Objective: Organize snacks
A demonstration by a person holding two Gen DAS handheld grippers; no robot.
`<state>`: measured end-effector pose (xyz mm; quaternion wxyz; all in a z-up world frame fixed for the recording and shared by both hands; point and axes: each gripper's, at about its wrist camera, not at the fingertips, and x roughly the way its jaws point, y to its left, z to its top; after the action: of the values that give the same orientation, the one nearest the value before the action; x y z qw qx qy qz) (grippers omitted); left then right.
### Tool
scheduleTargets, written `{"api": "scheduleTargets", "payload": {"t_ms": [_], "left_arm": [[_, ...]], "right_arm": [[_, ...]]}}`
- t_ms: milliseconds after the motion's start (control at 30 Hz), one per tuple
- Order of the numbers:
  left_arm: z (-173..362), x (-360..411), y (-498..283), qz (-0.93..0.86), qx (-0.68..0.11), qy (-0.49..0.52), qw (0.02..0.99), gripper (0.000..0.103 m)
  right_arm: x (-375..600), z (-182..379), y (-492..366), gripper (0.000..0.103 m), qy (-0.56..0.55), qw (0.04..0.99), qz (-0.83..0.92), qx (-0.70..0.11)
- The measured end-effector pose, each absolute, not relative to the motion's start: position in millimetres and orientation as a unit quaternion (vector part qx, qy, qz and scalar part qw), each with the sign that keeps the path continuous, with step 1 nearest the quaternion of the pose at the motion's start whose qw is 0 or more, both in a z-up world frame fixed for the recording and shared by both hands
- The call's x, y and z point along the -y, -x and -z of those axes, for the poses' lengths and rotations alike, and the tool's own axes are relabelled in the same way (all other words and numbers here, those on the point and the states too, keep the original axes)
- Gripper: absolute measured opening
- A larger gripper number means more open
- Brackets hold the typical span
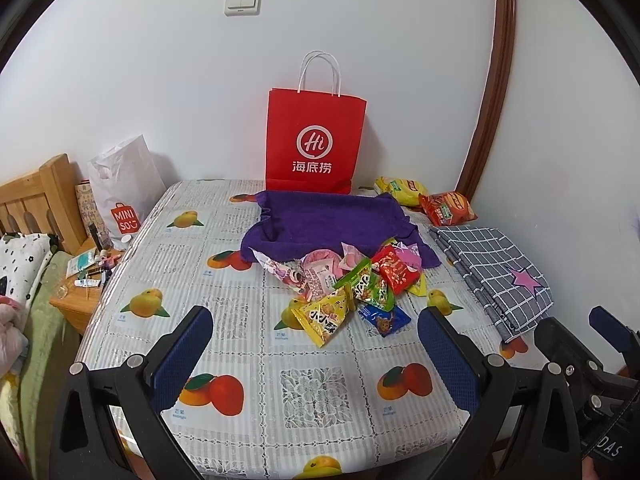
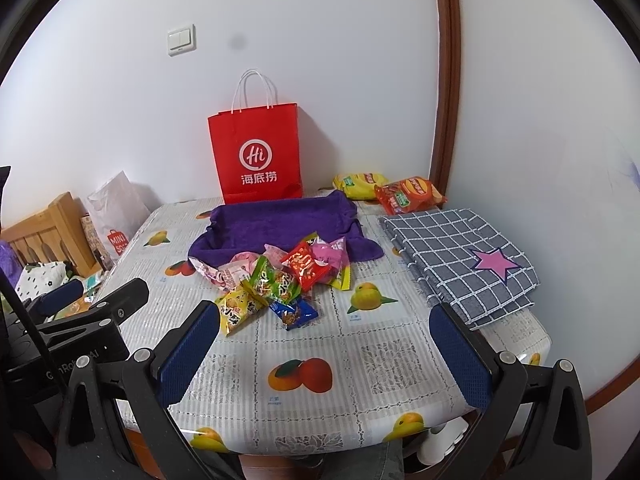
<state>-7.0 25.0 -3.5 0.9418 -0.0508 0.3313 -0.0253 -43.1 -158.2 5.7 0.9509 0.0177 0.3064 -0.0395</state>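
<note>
A pile of small snack packets (image 1: 352,288) (image 2: 280,280) lies mid-table at the front edge of a purple towel (image 1: 328,220) (image 2: 280,228). A red paper bag (image 1: 316,140) (image 2: 256,160) stands upright behind the towel, against the wall. Yellow (image 1: 400,190) (image 2: 360,184) and red (image 1: 446,208) (image 2: 408,196) chip bags lie at the back right. My left gripper (image 1: 316,344) is open and empty, above the table's near part. My right gripper (image 2: 328,336) is open and empty, short of the pile. Each gripper shows at the edge of the other's view.
A folded grey checked cloth with a pink star (image 1: 496,272) (image 2: 460,260) lies on the table's right side. The table (image 1: 240,360) (image 2: 360,360) has a fruit-print cover. A nightstand with small items (image 1: 88,276), a white Miniso bag (image 1: 120,192) and a bed are to the left.
</note>
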Motion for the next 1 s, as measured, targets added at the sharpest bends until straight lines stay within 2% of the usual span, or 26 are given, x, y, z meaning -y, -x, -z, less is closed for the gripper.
{"api": "scheduleTargets", "payload": {"t_ms": [1000], "left_arm": [[8.8,-23.7,-0.4,0.025,-0.334,0.045,0.941,0.103]], "right_arm": [[149.7,4.1,40.8,0.103,-0.011,0.952,0.029,-0.306]]}}
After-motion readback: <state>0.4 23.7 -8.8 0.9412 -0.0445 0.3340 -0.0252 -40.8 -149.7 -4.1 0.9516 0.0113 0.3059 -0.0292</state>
